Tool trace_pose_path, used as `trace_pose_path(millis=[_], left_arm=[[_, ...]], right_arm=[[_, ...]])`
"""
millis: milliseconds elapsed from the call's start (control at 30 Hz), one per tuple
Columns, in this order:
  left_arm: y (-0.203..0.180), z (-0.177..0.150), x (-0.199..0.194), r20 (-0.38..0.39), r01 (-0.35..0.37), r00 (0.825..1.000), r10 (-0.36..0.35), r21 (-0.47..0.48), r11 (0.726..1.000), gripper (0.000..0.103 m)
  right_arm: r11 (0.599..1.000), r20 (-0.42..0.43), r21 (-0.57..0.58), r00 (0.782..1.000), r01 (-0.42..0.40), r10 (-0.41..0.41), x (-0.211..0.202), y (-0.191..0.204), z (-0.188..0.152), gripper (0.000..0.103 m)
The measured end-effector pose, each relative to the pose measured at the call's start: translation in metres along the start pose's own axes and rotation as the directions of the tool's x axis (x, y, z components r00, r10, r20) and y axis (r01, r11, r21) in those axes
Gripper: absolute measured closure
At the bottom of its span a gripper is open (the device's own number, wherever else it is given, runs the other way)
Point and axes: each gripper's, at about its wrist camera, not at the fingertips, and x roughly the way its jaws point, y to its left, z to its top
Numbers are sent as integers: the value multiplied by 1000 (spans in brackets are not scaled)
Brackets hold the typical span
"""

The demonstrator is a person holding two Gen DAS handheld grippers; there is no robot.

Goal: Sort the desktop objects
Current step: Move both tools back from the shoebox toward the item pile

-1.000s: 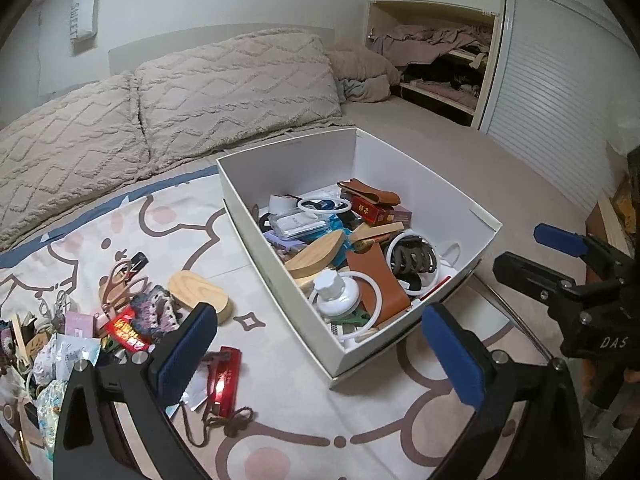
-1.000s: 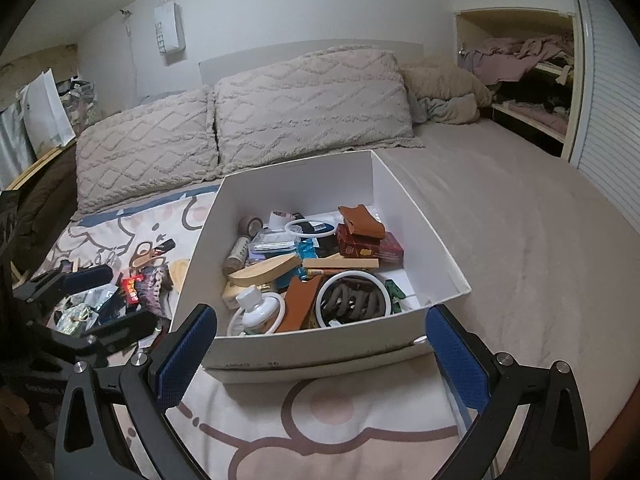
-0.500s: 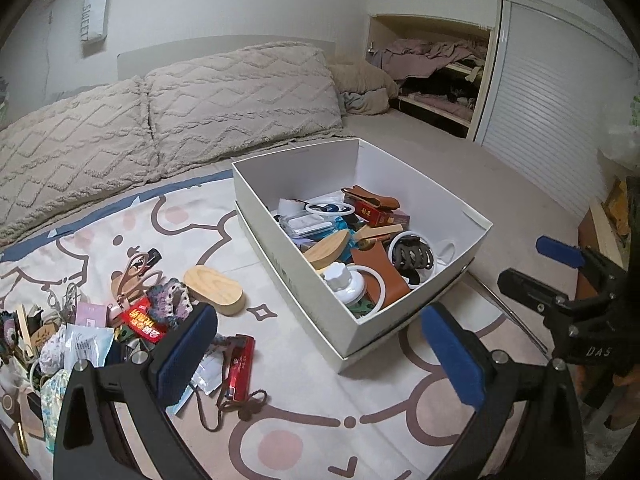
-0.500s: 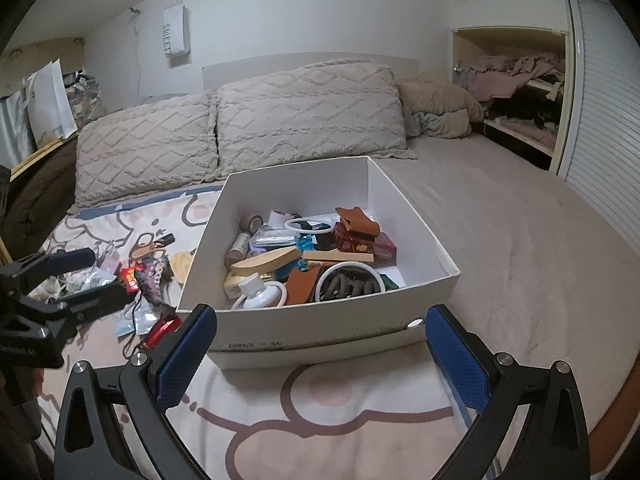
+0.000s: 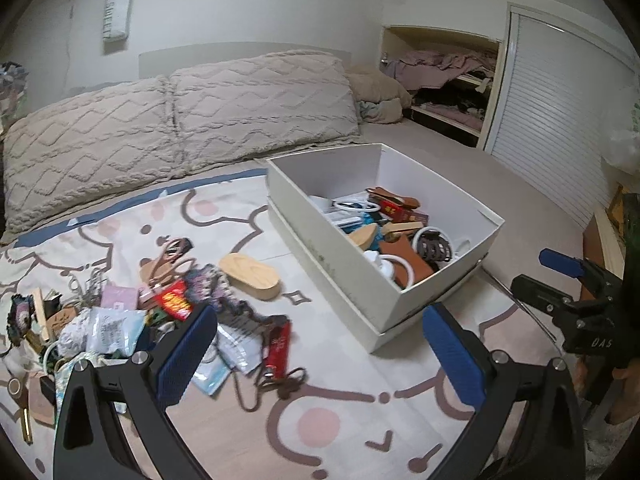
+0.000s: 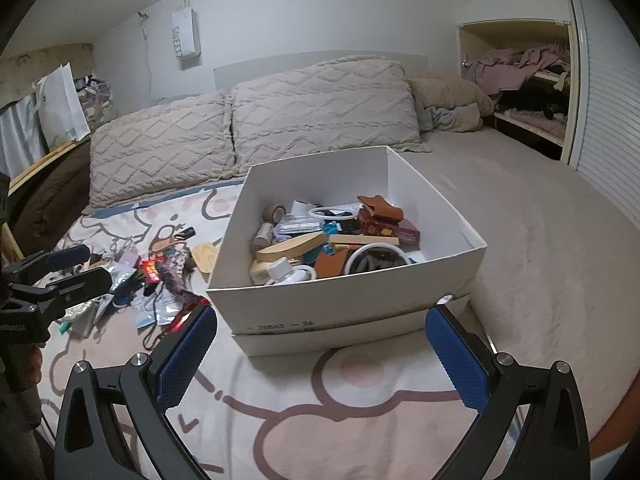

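Both grippers, left and right, hang wide apart, holding nothing. The box sits mid-frame on the bed, half full; loose clutter lies at lower left.

Matt white card box — knitted cloth pillows (rough).
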Motion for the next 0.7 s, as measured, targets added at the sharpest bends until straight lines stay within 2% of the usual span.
trace_pose_path(millis=[400, 700], left_arm=[[66, -24, -24, 26, -101, 994, 103, -76, 992, 0], [117, -41, -45, 52, -148, 986, 158, -155, 977, 0]], right_arm=[[998, 26, -29, 998, -62, 63, 9, 41, -3, 0], [990, 28, -73, 992, -120, 123, 24, 80, -6, 0]])
